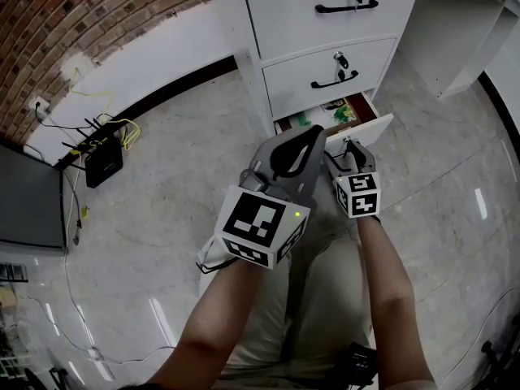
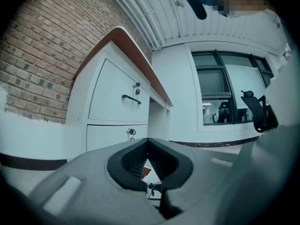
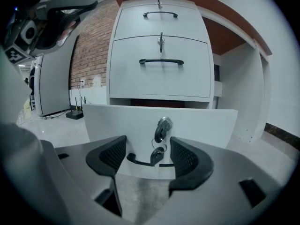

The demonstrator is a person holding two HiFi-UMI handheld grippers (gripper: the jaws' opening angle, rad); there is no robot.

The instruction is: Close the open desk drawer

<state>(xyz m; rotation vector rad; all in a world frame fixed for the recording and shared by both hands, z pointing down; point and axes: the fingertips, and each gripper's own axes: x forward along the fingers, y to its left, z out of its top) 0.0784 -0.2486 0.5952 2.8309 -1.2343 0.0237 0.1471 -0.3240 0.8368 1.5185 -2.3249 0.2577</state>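
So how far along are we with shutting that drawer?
Nothing is finished: the bottom drawer is pulled out, its contents showing. In hand: the right claw, open, faces its front, with the handle and key seen between its jaws. The left claw is shut and empty. Left: push the front in flush with the drawers above.

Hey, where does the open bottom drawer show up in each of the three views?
Head view: open drawer at upper centre, below the closed drawers.
Left gripper view: only a sliver, low centre, glimpsed between the jaws.
Right gripper view: its front fills the centre.
Shared landmark: top drawer's black handle.
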